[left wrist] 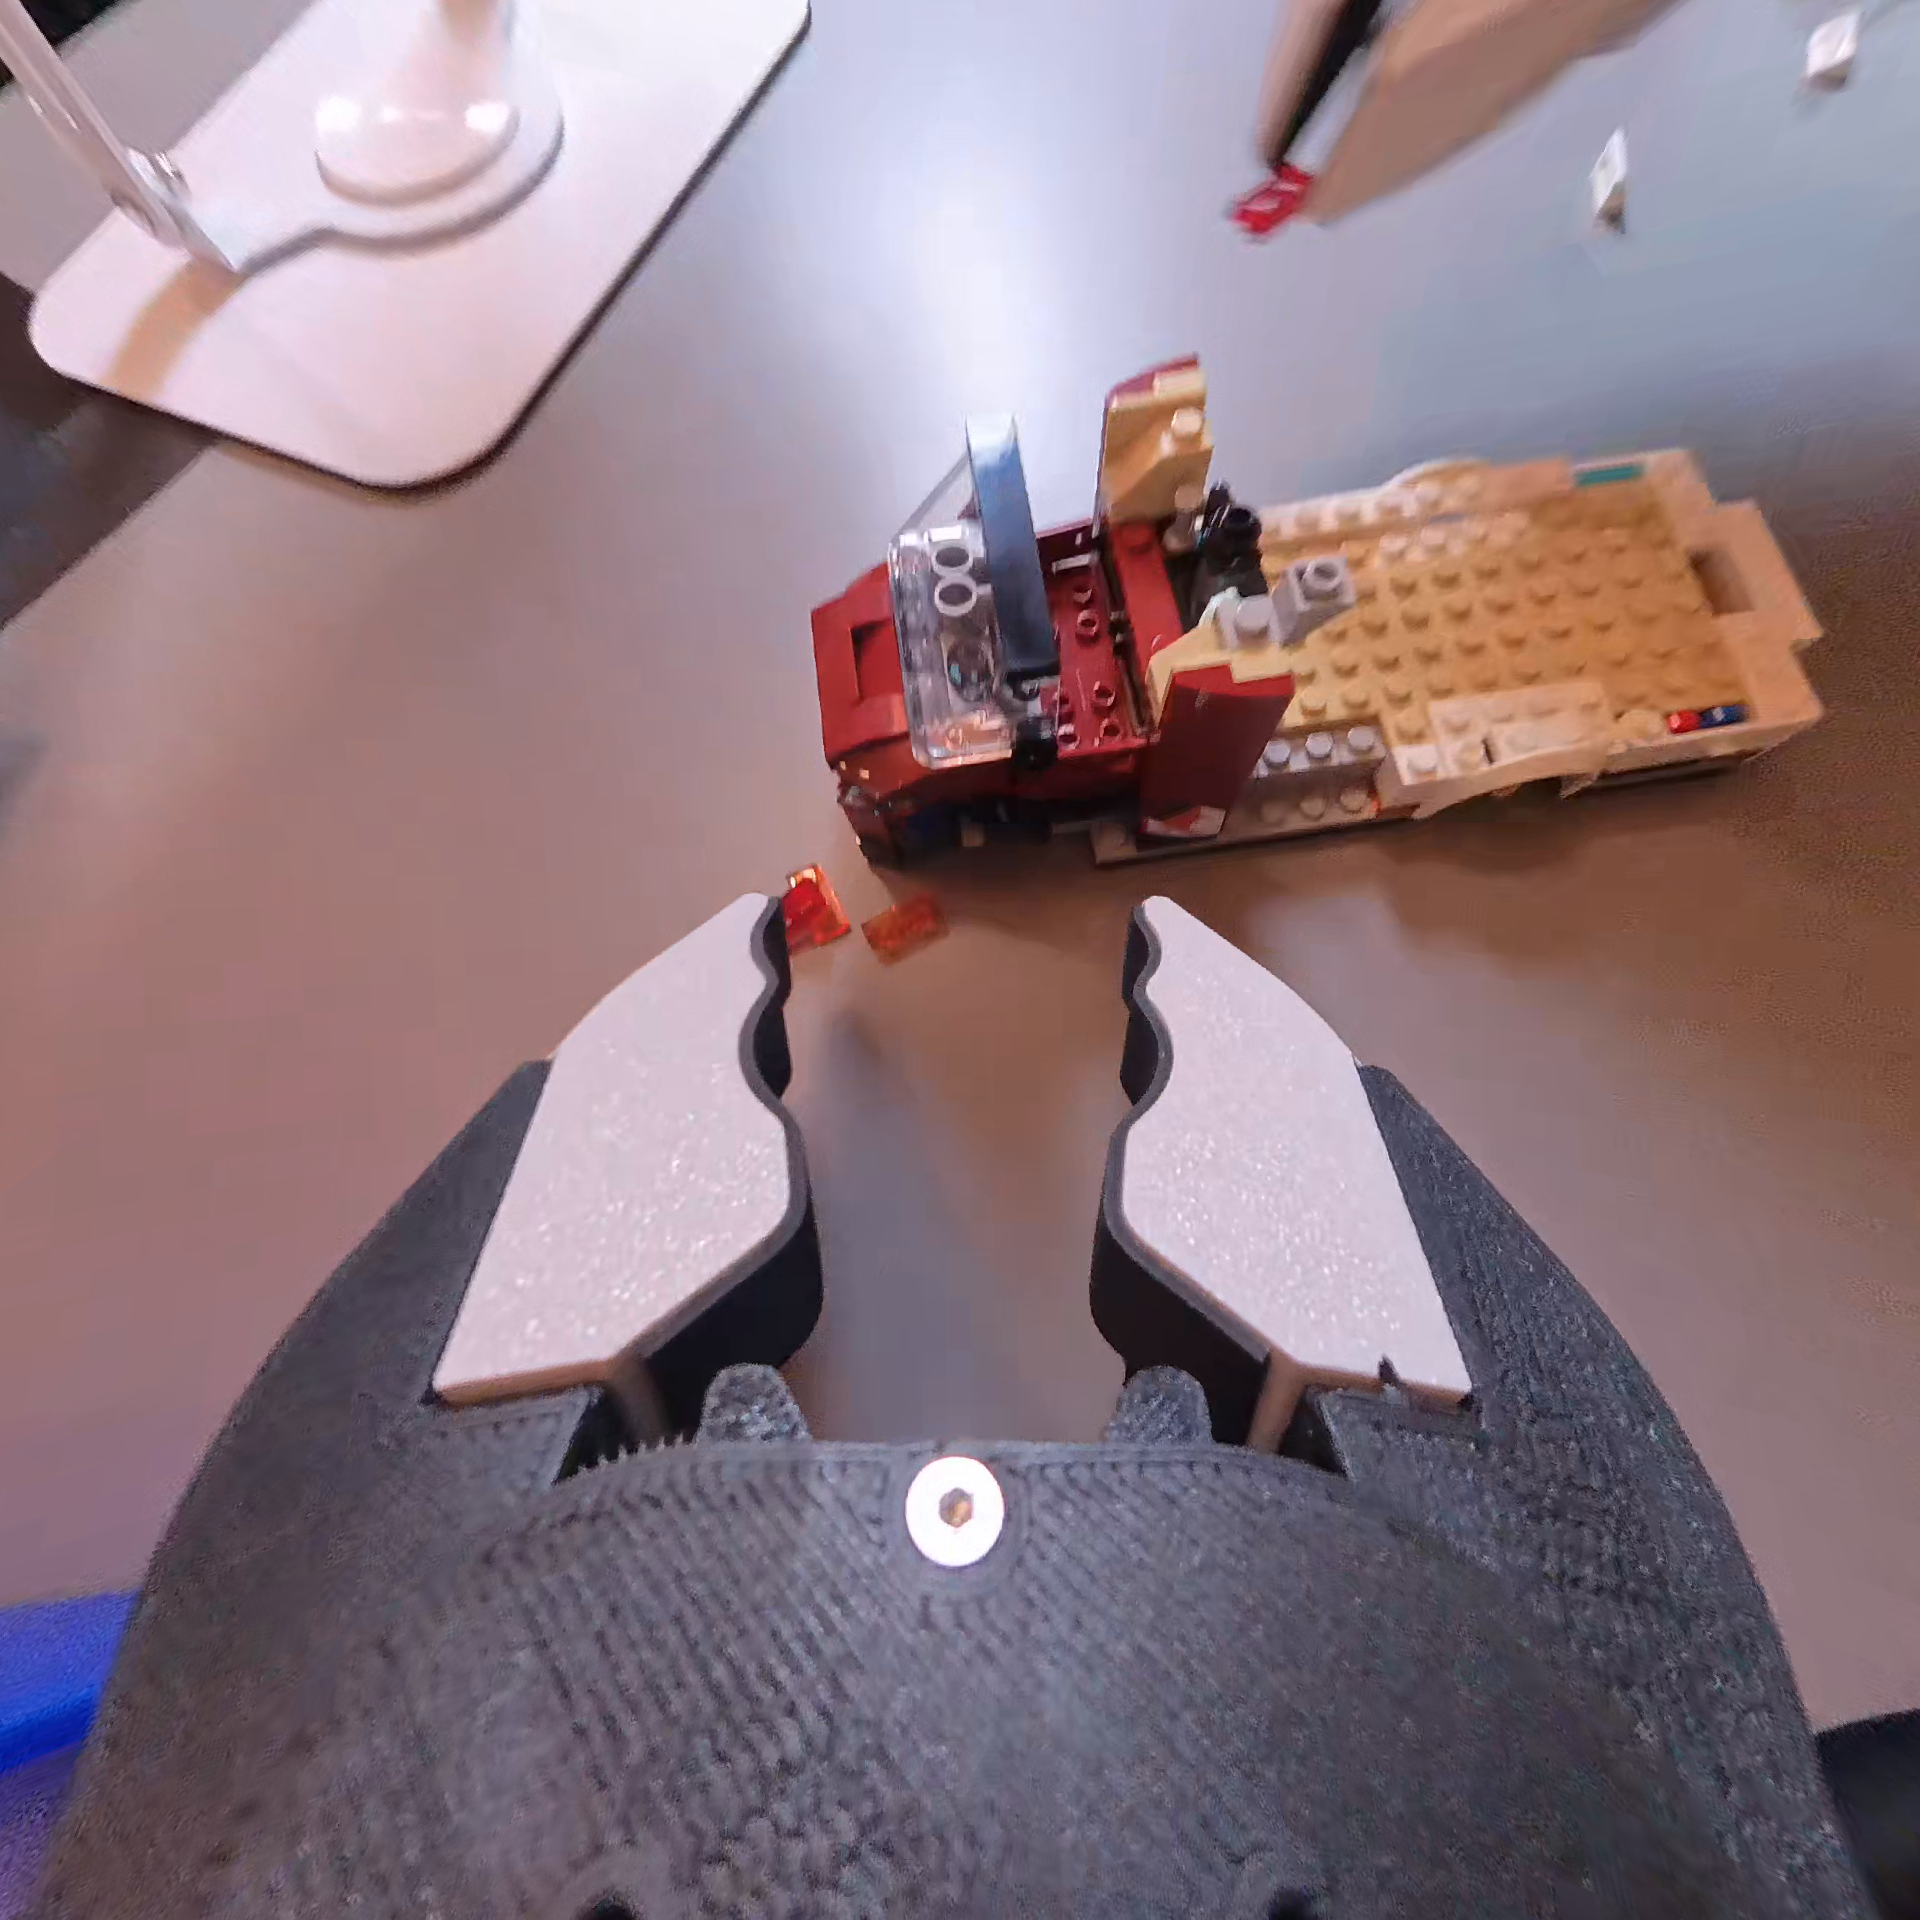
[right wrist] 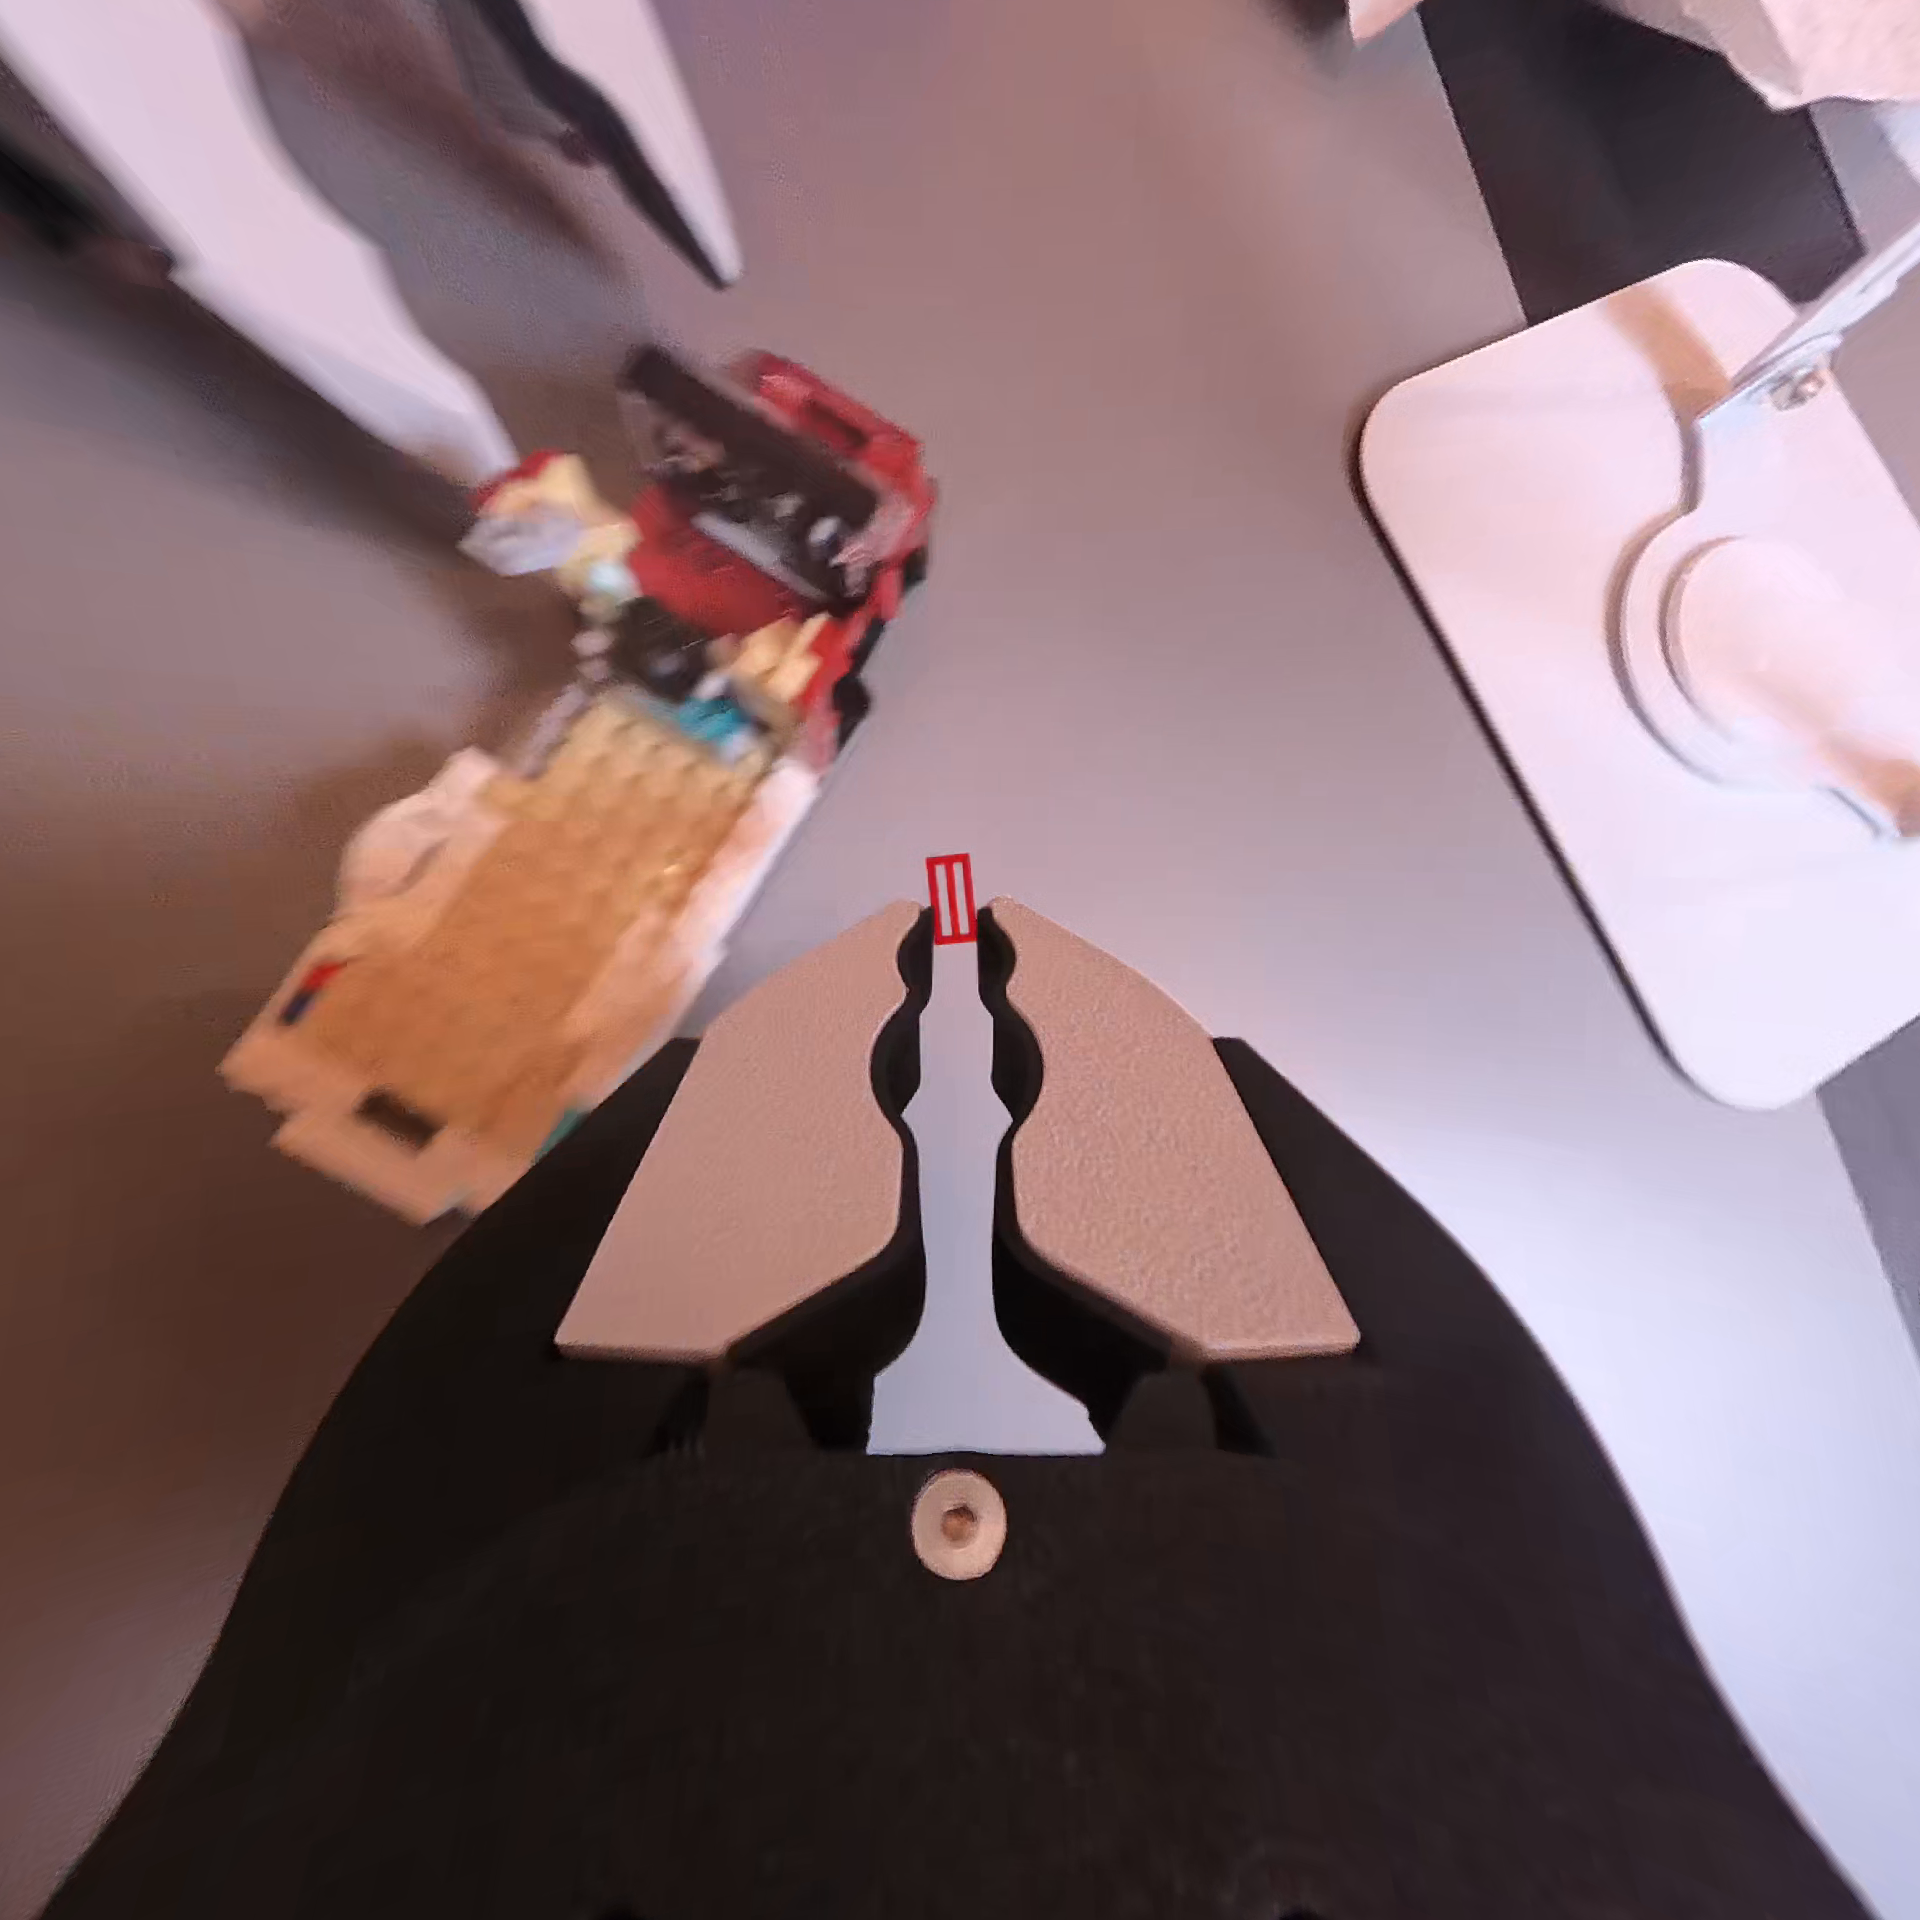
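Note:
My left gripper (left wrist: 956, 925) is open and empty, low over the brown table (left wrist: 520, 831). Two small clear orange tiles (left wrist: 814, 906) (left wrist: 904, 928) lie on the table just ahead of its left fingertip (left wrist: 743, 940). Beyond them stands a part-built brick vehicle (left wrist: 1299, 634) with a dark red front, a clear windscreen piece and a tan studded bed. My right gripper (right wrist: 953, 914) is shut on a small red grille-like brick piece (right wrist: 952, 896), pinched at the very fingertips above the table. The vehicle appears blurred to its left (right wrist: 582, 790). In the left wrist view the right gripper (left wrist: 1455, 94) shows at the top right with the red piece (left wrist: 1273, 197) at its tip.
A white flat stand base with a post (left wrist: 395, 239) sits at the far left; it also shows in the right wrist view (right wrist: 1662, 665). Two small white bits (left wrist: 1608, 187) (left wrist: 1834, 47) lie at the far right. The table's edge runs near the stand (right wrist: 1849, 1143). My hands' fingertips stand some 15 centimeters from each other.

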A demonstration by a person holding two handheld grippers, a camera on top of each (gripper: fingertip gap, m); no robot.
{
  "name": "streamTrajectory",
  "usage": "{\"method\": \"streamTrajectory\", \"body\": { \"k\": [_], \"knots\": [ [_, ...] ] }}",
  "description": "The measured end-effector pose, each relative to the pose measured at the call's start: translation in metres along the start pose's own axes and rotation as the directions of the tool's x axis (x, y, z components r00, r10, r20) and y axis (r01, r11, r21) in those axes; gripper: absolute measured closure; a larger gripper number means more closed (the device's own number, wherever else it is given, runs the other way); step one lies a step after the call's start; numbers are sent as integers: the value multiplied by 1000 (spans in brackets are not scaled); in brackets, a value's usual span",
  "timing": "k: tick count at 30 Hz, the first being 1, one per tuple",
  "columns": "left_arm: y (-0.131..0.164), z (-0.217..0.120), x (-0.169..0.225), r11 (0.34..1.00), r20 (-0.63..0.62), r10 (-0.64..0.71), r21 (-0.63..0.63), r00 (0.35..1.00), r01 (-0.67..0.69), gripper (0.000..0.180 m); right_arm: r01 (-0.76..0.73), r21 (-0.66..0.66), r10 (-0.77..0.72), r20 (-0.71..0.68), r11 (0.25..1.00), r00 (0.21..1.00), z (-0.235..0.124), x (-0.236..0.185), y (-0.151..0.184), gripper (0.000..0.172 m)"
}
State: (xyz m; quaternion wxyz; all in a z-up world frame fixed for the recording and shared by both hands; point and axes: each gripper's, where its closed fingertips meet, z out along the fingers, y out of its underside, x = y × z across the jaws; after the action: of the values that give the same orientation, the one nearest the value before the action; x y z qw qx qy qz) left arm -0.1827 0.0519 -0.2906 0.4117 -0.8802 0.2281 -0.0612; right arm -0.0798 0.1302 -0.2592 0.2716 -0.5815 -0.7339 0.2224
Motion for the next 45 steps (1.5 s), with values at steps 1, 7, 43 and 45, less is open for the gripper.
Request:
{"method": "streamTrajectory", "body": {
  "k": [1, 7, 43, 45],
  "knots": [
    [5, 1, -1, 1000, 3, -2, -21, 1000, 2, 118, 11, -18, -10, 4, 1000, 1000, 17, 12, -4, 164],
    [26, -5, -17, 997, 106, -16, -80, 994, 25, 132, 99, -60, -90, 130, 993, 987, 95, 38, -31, 163],
    [12, 23, -27, 983, 67, -135, -119, 989, 142, 125, -84, -264, 137, 190, 961, 972, 6, -99, 53, 77],
    [8, 27, -28, 983, 63, -151, -93, 986, 157, 131, -77, -270, 133, 196, 960, 972, -6, -104, 66, 77]
  ]
}}
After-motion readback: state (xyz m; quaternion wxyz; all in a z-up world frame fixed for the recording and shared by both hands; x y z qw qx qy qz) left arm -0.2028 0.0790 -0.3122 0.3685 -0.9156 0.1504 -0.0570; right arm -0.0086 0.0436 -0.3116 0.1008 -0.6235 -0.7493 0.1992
